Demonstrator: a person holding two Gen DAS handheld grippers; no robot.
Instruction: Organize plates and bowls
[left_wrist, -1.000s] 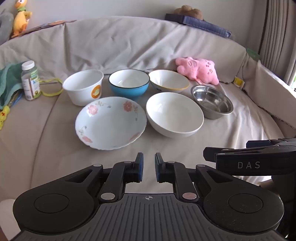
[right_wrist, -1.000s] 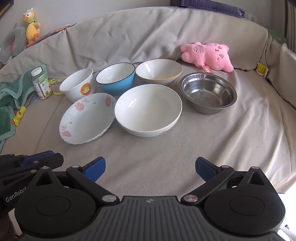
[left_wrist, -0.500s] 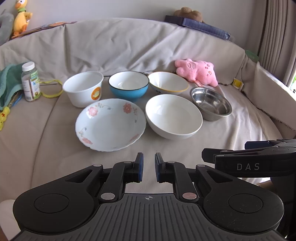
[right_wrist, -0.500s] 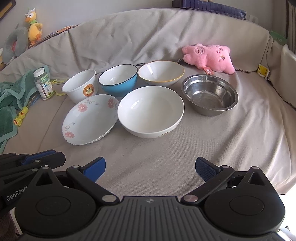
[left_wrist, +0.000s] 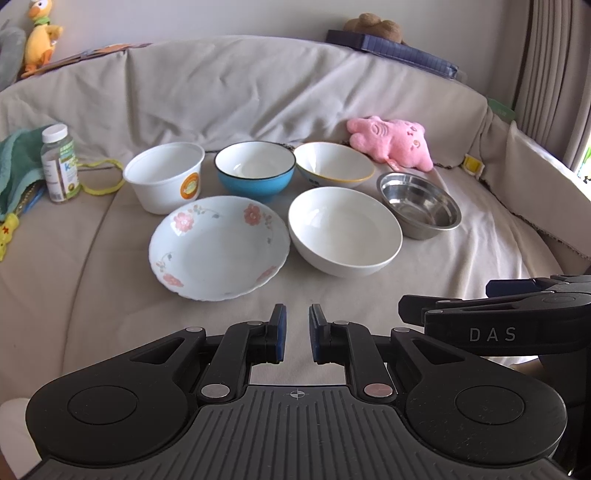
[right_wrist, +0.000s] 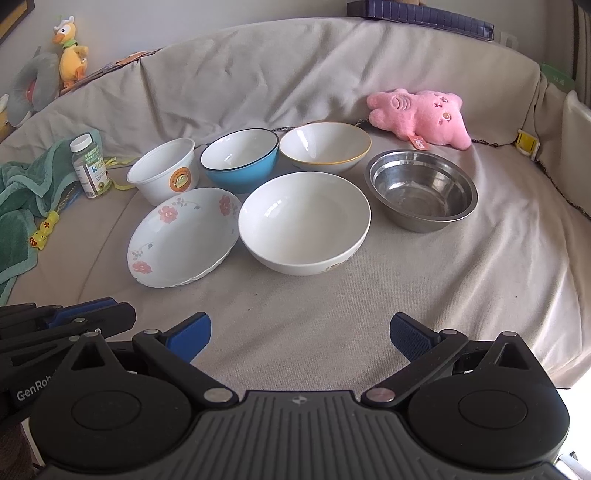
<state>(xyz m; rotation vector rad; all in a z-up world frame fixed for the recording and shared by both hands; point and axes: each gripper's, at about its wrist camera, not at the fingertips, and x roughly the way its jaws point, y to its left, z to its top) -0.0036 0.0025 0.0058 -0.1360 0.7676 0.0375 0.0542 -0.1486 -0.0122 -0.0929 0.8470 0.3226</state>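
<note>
A beige-covered sofa (right_wrist: 406, 295) carries everything here, its seat spread with dishes. Biggest of them, the floral plate (right_wrist: 181, 238) sits toward the front edge on the left, and the large white bowl (right_wrist: 304, 221) is just beside it, rims nearly touching. Right of that, apart from it, the steel bowl (right_wrist: 421, 190) stands alone. Along the backrest runs a row: the white cup-shaped bowl (right_wrist: 164, 175) with an orange sticker, the blue bowl (right_wrist: 240, 158) beside it, then the yellow-rimmed bowl (right_wrist: 325, 146). A pink plush toy (right_wrist: 421, 114) lies against the backrest behind the steel bowl. Over at the left edge, a small bottle (right_wrist: 88, 166) stands upright by a green towel (right_wrist: 26, 192). Both tools hover off the front edge, empty: the left gripper (left_wrist: 297, 334) has its blue pads drawn in narrow, only a slim gap between them, while the right gripper (right_wrist: 300, 334) is spread wide with nothing between its fingers.
</note>
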